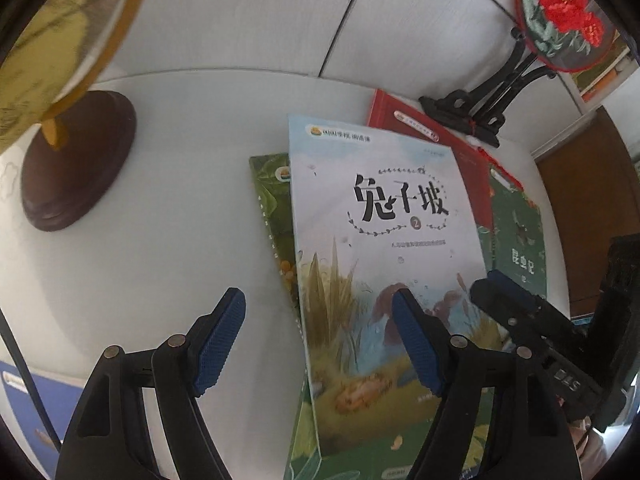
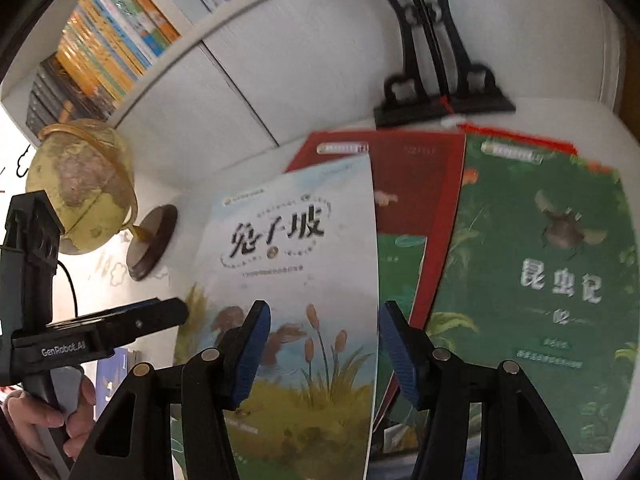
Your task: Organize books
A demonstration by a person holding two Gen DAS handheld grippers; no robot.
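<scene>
A pale blue book with a pond scene (image 1: pixel 380 220) (image 2: pixel 296 240) lies on top of a loose pile on the white table (image 1: pixel 180 200). Under it sit a leafy green book (image 1: pixel 272 208), a red book (image 1: pixel 400 116) (image 2: pixel 416 184) and a dark green insect book (image 1: pixel 520 240) (image 2: pixel 540 280). My left gripper (image 1: pixel 320 340) hangs open over the pale book's left edge. My right gripper (image 2: pixel 324 352) hangs open over its right edge. No pad presses on a cover. Each gripper shows in the other's view: the right gripper (image 1: pixel 492 284), and the left gripper (image 2: pixel 160 316) held by a hand (image 2: pixel 48 412).
A yellow globe (image 1: pixel 44 52) (image 2: pixel 84 184) on a brown base stands left of the pile. A black stand (image 1: pixel 480 108) (image 2: pixel 436 100) holding an embroidered fan (image 1: pixel 560 12) stands behind it. A shelf of upright books (image 2: pixel 108 40) runs at the back left. A blue book (image 1: pixel 24 408) lies near left.
</scene>
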